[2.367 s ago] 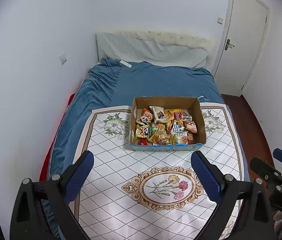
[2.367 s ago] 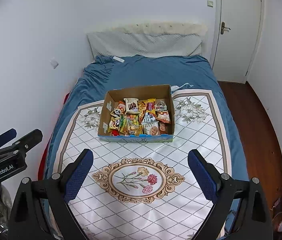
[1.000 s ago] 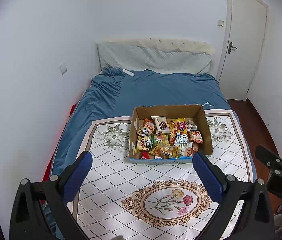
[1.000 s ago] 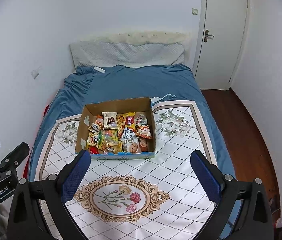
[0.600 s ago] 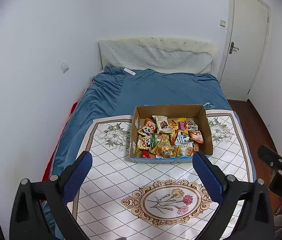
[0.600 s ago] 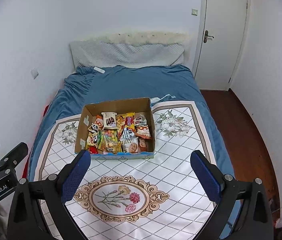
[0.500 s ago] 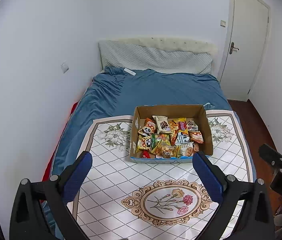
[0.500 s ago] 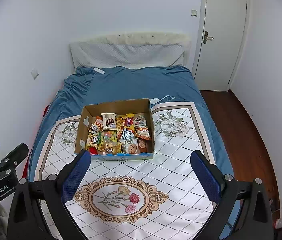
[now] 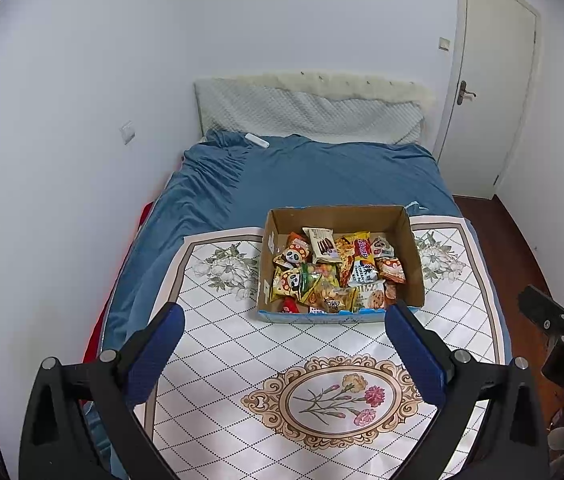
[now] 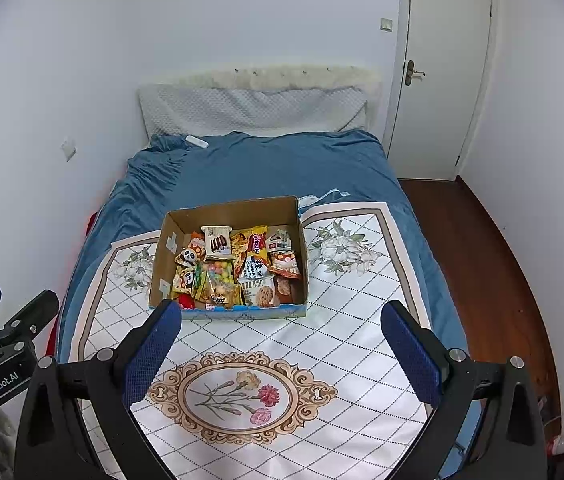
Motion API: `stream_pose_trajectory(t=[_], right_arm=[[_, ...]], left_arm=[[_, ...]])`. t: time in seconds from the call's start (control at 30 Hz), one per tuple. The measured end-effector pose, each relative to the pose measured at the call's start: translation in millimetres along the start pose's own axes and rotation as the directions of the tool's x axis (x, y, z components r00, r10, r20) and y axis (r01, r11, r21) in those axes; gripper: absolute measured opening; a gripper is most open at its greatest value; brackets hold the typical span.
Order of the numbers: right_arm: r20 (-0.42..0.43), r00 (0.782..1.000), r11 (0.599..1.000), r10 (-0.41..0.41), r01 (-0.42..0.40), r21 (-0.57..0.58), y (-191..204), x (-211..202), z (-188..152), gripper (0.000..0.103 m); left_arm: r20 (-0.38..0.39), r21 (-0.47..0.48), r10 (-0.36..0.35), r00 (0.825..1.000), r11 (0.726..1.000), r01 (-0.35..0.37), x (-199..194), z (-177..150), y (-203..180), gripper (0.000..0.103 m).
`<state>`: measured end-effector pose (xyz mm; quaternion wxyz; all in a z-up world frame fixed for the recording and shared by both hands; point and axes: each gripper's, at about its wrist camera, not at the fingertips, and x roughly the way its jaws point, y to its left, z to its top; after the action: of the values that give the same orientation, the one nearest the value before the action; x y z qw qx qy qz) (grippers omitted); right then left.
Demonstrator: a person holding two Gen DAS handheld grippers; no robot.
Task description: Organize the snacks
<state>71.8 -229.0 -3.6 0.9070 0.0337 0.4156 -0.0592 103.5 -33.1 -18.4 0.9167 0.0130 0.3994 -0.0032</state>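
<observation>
A brown cardboard box (image 9: 411, 246) (image 10: 170, 240) stands on a white floral mat (image 9: 242, 360) (image 10: 341, 340) spread on the bed. Several snack packets (image 9: 333, 268) (image 10: 234, 268) lie piled inside it. My left gripper (image 9: 283, 336) is open and empty, held high above the mat's near part, short of the box. My right gripper (image 10: 280, 332) is also open and empty, at a like height. Each gripper shows at the edge of the other's view: the right one (image 9: 561, 320), the left one (image 10: 6, 320).
The bed has a blue cover (image 9: 301, 176) (image 10: 282, 164) and a quilted headboard (image 9: 309, 112). A small white object (image 9: 257, 141) lies near the pillow end. White walls close the left and back. A white door (image 10: 441, 72) and wooden floor (image 10: 477, 248) are at the right.
Both grippers have pulled back and risen since the earliest frames, so the box looks farther off. In the last half second almost nothing has moved. Both stay open.
</observation>
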Motion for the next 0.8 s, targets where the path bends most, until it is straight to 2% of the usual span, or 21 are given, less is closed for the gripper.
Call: stream_pose_trajectory(t=[0.8], right_arm=[[-0.011, 1.000, 1.000, 0.001, -0.001, 0.010, 2.6, -2.0, -5.0, 0.102]], left_arm=[[-0.005, 0.005, 0.003, 1.000, 1.000, -0.003, 1.7, -3.8, -1.7, 0.103]])
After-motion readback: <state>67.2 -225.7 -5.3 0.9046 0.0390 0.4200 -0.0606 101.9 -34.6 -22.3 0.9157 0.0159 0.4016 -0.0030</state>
